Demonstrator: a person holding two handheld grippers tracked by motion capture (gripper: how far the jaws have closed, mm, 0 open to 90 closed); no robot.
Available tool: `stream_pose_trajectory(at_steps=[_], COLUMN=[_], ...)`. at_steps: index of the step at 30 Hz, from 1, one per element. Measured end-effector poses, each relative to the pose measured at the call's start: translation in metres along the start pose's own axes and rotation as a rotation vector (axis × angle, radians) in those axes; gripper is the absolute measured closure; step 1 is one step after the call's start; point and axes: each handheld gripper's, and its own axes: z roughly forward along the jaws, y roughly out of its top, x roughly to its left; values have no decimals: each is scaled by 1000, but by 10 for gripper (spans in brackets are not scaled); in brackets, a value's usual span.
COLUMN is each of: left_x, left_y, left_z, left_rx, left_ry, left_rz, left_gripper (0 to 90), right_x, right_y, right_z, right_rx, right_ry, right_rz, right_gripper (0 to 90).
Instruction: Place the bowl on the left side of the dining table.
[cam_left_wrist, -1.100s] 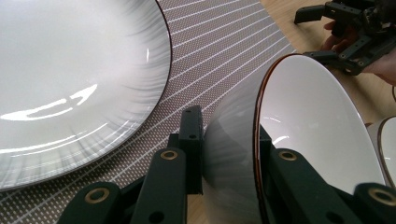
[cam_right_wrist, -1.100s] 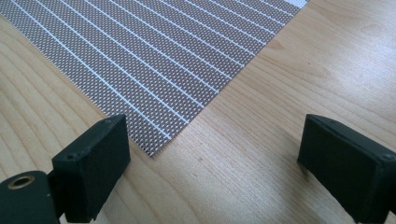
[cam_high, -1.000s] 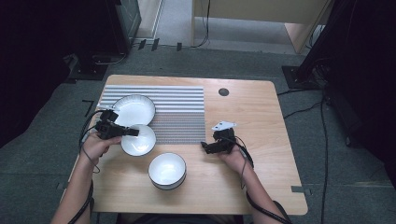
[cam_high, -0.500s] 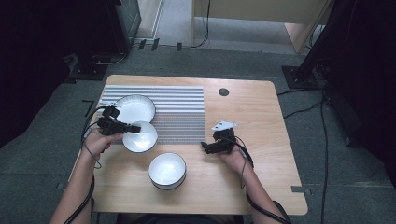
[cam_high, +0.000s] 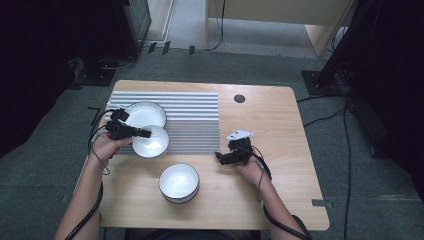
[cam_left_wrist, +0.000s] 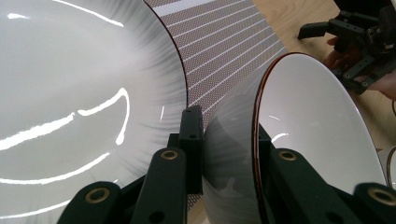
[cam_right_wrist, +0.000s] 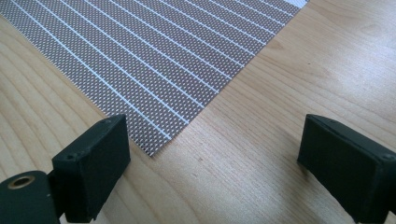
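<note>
- High view: the left gripper (cam_high: 131, 131) pinches the rim of a small white bowl (cam_high: 151, 141), which is over the striped mat (cam_high: 192, 120), just beside a larger bowl (cam_high: 145, 114) at the mat's far left corner. I judge the step in hand to be carrying the small bowl toward the larger one, probably to stack it inside. A third bowl (cam_high: 179, 182) stands apart on the bare wood nearer the person. The right gripper (cam_high: 231, 156) rests at the mat's right edge with nothing in it.
- Left gripper view: the jaws are pressed onto the small bowl's wall (cam_left_wrist: 299, 121), one inside and one outside its brown-edged rim, and the bowl is tilted. The larger bowl (cam_left_wrist: 79, 93) lies close on the left. The next move calls for lifting the held rim clear of the larger bowl's edge, levelling it, then setting it down gently; china on china could chip or slip.
- Right gripper view: the jaws stand spread wide over the mat's corner (cam_right_wrist: 154, 70) and the wood, holding nothing.
- Surface and room: a light wooden table (cam_high: 280, 125) with a round cable hole (cam_high: 239, 98), on grey carpet, with dark equipment and cables around it.
</note>
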Motion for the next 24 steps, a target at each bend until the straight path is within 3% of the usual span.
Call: stream_pose_trajectory(at_steps=[24], left_x=[11], left_y=[14], left_z=[3], left_rx=[-1], left_ry=[-6], left_rz=[-17], left_gripper=[754], right_x=[0], right_y=[0], right_z=[0], right_rx=[0], right_ry=[0], right_rz=[0], right_gripper=[85])
